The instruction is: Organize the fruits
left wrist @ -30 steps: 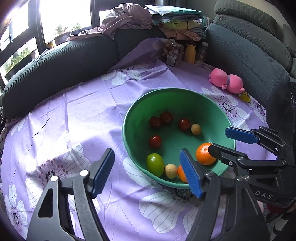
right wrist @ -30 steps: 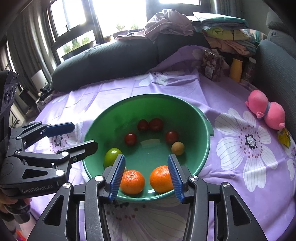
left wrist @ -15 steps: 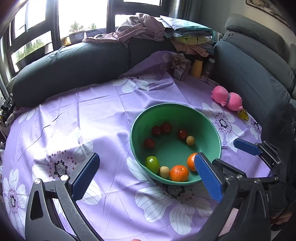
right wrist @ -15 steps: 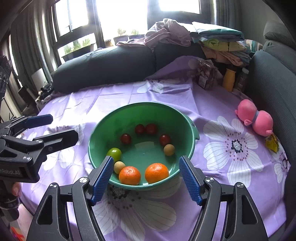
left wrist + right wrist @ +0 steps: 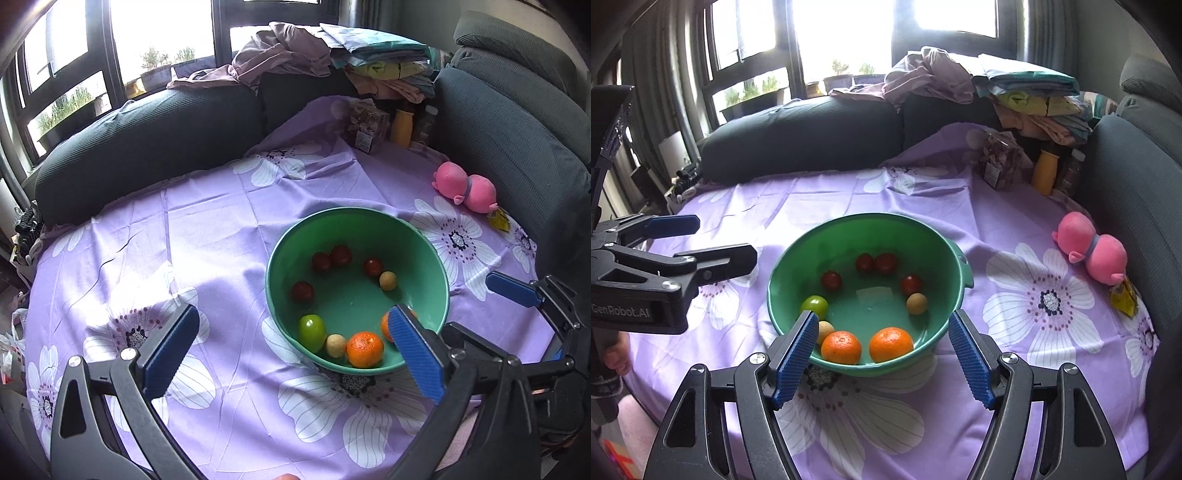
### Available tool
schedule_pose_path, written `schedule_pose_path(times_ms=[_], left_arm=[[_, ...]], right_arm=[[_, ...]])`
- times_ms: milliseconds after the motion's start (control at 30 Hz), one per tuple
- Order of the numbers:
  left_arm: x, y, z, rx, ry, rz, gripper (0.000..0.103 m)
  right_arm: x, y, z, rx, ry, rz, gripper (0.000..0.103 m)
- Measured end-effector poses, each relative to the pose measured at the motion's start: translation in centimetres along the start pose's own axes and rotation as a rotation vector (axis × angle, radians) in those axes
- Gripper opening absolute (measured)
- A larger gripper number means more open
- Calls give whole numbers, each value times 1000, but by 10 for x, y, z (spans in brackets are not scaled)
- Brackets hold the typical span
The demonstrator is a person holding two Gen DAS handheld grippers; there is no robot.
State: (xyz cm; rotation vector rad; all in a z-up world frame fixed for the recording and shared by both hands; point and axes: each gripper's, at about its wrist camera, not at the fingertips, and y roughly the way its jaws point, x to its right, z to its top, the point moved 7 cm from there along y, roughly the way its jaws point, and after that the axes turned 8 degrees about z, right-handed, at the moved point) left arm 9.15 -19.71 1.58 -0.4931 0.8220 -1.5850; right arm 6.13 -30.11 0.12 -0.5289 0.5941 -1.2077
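A green bowl [image 5: 280,243] [image 5: 938,243] stands on the purple flowered cloth. It holds two oranges [image 5: 891,344] [image 5: 841,347], a green fruit [image 5: 815,305], several small red fruits [image 5: 885,263] and two small tan fruits [image 5: 916,303]. The same fruits show in the left wrist view, with one orange [image 5: 365,349] at the near rim. My left gripper [image 5: 291,358] is open and empty, near the bowl's near left side. My right gripper [image 5: 882,354] is open and empty, just in front of the bowl's near rim.
A pink plush toy [image 5: 1089,249] lies right of the bowl by the dark sofa [image 5: 1137,192]. A snack bag [image 5: 999,162] and a yellow bottle [image 5: 1045,173] stand at the back. Folded clothes [image 5: 1027,92] are piled on the sofa back.
Both grippers have pulled back and up from the bowl and opened wider. The orange between the right jaws a second ago lies in the bowl.
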Motion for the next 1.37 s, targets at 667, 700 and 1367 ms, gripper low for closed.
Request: schedule_pose_path(times_ms=[667, 700, 1367], left_arm=[[4, 14, 3, -16, 48, 40, 102], [4, 15, 3, -16, 50, 40, 102], [8, 23, 7, -16, 39, 53, 102]], right_arm=[[-5, 5, 15, 14, -31, 31, 73], [-5, 5, 15, 15, -31, 31, 73], [-4, 9, 18, 14, -26, 31, 73]])
